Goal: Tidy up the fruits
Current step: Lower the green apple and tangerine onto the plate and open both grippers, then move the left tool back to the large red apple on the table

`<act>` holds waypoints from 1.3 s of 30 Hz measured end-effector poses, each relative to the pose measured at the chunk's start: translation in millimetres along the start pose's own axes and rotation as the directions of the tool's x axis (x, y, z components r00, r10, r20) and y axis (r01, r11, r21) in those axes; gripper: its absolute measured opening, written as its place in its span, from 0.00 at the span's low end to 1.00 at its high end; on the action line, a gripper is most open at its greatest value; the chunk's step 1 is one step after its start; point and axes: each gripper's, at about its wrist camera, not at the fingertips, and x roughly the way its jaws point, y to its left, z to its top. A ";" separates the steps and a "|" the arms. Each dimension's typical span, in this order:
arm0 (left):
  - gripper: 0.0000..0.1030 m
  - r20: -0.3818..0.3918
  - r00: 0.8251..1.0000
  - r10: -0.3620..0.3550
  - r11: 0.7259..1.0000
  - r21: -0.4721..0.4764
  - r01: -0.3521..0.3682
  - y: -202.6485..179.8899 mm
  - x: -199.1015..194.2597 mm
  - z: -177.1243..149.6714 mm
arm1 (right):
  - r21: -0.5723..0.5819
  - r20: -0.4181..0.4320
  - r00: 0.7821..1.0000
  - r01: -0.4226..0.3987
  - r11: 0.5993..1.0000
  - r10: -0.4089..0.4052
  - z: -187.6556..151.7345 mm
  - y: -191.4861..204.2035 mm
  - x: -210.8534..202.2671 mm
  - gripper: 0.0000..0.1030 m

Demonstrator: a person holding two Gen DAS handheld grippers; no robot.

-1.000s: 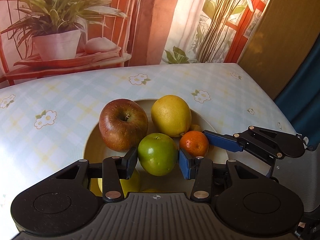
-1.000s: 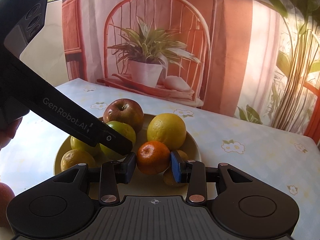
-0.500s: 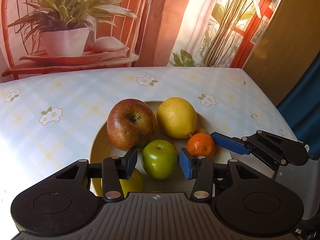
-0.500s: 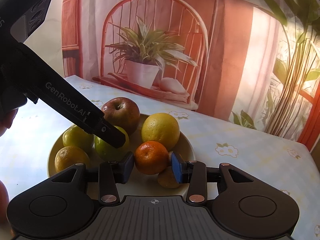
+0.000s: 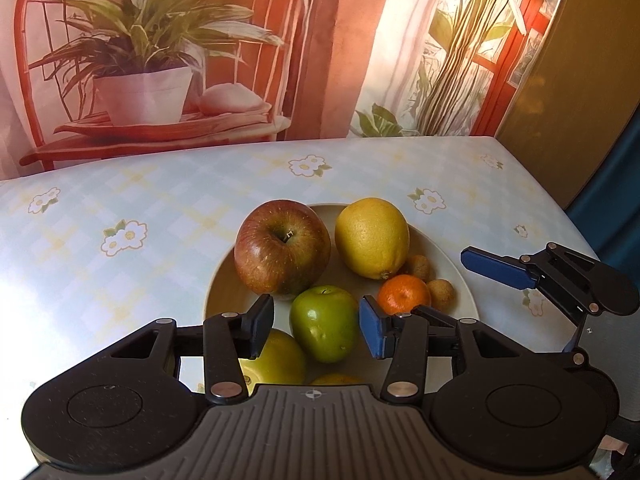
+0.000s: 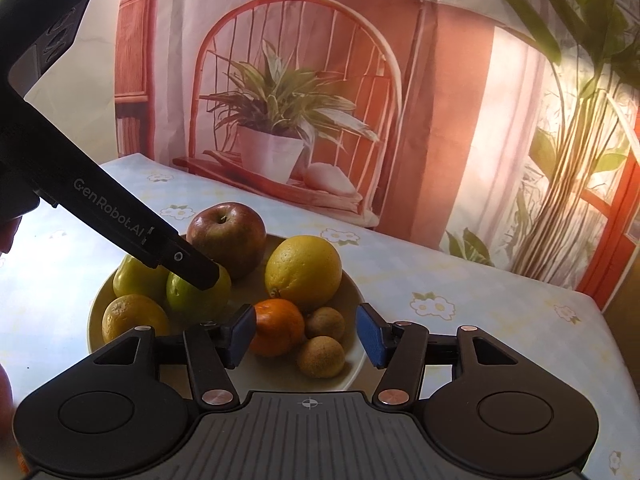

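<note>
**Both claws letting go over the plate**

Right claw (image 6: 306, 336) has just been opening, pads clear of the small orange mandarin (image 6: 278, 332) between them. Left claw (image 5: 316, 330) stands slightly apart around the shiny green apple (image 5: 324, 322), not pressing. Both fruits rest on the cream round plate (image 5: 460, 276) on the floral-clothed desk (image 5: 160, 208). Release looks done; next, I'd say, back away cleanly without nudging fruit.

Floral checked tablecloth (image 5: 168, 216) w/ printed plant-and-chair backdrop (image 6: 280, 120) behind it.
</note>
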 end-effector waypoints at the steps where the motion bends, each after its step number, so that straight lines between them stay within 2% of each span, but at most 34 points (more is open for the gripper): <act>1: 0.49 0.001 1.000 0.003 1.000 0.000 -0.003 0.0 -0.7 0.0 | -0.001 -0.001 1.000 0.004 1.000 -0.004 -0.3 -0.1 -0.8 0.51; 14: 0.48 0.039 0.997 0.060 0.998 0.013 -0.061 1.9 -26.0 -5.8 | 0.020 0.007 1.000 0.017 1.000 -0.018 3.4 -0.5 -20.1 0.51; 26: 0.48 0.099 0.991 0.092 0.995 0.015 -0.094 5.8 -72.2 -23.8 | 0.154 0.020 1.000 -0.001 0.988 -0.002 1.5 -3.1 -48.9 0.51; 39: 0.48 0.133 0.981 0.143 0.989 0.011 -0.146 28.8 -131.0 -61.1 | 0.155 0.035 0.999 -0.046 0.987 0.041 -0.1 37.4 -83.3 0.51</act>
